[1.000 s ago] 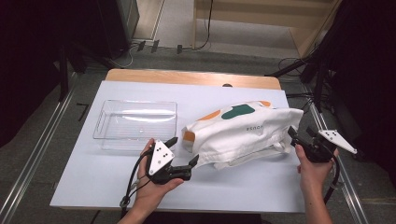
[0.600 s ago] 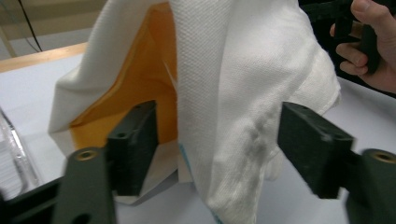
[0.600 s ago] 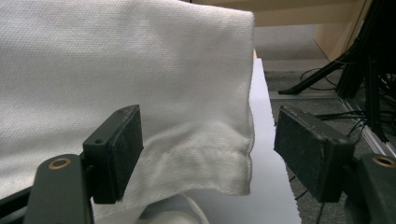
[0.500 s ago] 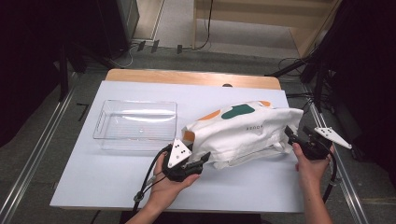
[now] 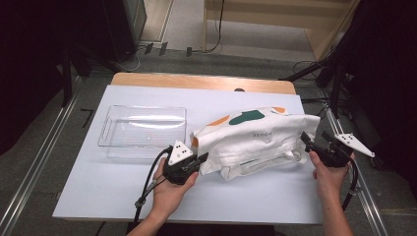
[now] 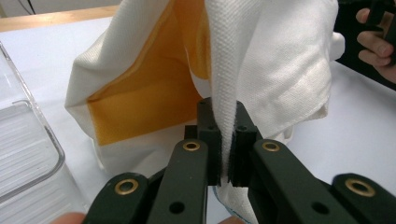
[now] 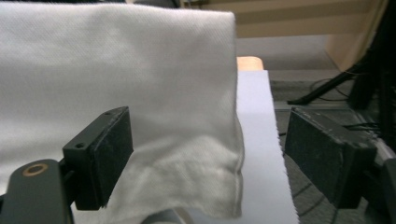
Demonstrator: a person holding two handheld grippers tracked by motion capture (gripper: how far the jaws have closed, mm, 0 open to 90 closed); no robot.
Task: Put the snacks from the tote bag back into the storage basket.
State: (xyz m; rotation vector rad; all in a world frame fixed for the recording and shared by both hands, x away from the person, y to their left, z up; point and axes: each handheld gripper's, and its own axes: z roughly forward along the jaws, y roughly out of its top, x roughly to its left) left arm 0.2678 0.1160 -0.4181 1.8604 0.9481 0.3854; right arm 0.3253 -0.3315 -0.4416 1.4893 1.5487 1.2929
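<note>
On the table, left gripper [image 6: 223,161] jaws pinch the cloth bag [image 5: 255,137]; right gripper [image 7: 205,158] jaws gape

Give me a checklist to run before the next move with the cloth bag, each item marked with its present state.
1. Left gripper clamped on the cloth bag: ok; its jaws have just closed and pinch a fold of white fabric.
2. Right gripper gripping the bag's other end: not ok; jaws stand wide, having just opened further, with the fabric edge loose between them.
3. Bag resting on the table: ok.
4. Clear tray empty: ok.
5. Bag handles free of the jaws: cannot tell; the straps lie bunched under the bag's near edge.
</note>
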